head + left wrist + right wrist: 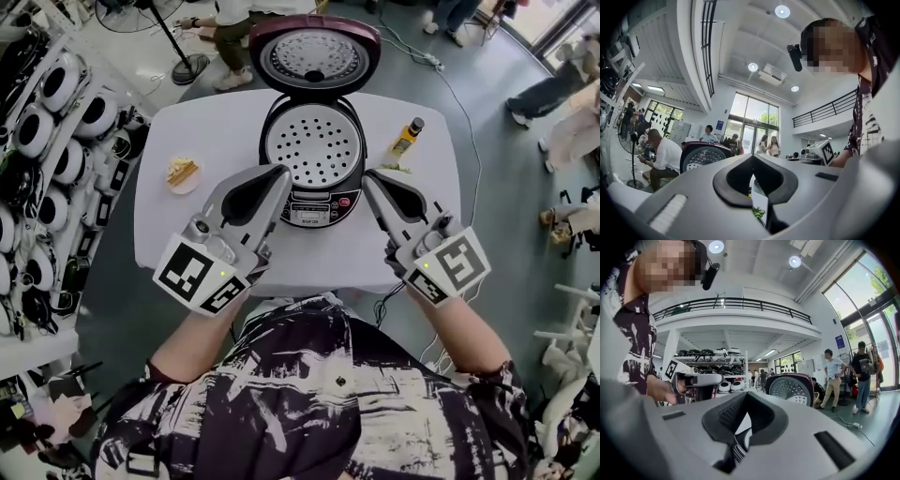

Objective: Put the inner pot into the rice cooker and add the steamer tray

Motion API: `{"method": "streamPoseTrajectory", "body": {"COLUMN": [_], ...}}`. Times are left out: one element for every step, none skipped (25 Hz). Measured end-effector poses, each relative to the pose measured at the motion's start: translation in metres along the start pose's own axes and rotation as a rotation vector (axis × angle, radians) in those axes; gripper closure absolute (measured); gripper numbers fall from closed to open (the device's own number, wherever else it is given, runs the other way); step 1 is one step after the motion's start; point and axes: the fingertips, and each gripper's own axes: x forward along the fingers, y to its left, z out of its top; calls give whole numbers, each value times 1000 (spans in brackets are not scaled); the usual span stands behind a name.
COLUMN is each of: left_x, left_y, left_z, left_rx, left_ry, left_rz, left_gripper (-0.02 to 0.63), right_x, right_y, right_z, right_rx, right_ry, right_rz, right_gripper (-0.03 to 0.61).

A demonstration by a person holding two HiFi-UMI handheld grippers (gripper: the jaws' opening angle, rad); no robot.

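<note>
The rice cooker (314, 202) stands open on the white table (216, 122), with its maroon lid (314, 52) tipped back. A pale steamer tray (313, 145) with many holes lies in its mouth and hides what is beneath it. My left gripper (281, 172) is by the cooker's front left and my right gripper (368, 178) by its front right. Both are shut, hold nothing and are not touching the cooker. In the left gripper view the closed jaws (752, 155) point past the lid (701, 157). The right gripper view shows its shut jaws (746, 393), with the lid (790, 389) beyond them.
A yellow bottle (407, 136) and some greens (394, 168) lie on the table to the right of the cooker. A small plate of food (183, 172) is on the left. Shelves of rice cookers (47, 122) line the left side. A standing fan (178, 47) and people are behind the table.
</note>
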Motion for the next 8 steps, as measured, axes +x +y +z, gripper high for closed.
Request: {"method": "streamPoseTrajectory", "body": {"left_x": [0, 0, 1, 1, 1, 1, 1, 1], "left_y": [0, 1, 1, 1, 1, 1, 2, 2], "left_z": [-1, -1, -1, -1, -1, 0, 0, 0], "left_rx": [-1, 0, 0, 1, 1, 1, 2, 2], "left_ry": [2, 4, 6, 6, 6, 5, 4, 3], "left_rz": [2, 3, 4, 4, 4, 6, 7, 8], "left_gripper": [609, 609, 609, 609, 609, 609, 609, 609], "right_x": [1, 2, 2, 3, 3, 4, 4, 5], "right_y": [0, 0, 0, 0, 0, 0, 0, -1], "right_z": [0, 0, 0, 0, 0, 0, 0, -1], "right_rx": [0, -1, -1, -1, -2, -3, -3, -4], "right_ry": [0, 1, 2, 3, 4, 5, 7, 8], "right_rz": [4, 8, 11, 13, 16, 18, 20, 23], "right_gripper": [581, 581, 581, 582, 581, 583, 581, 581]}}
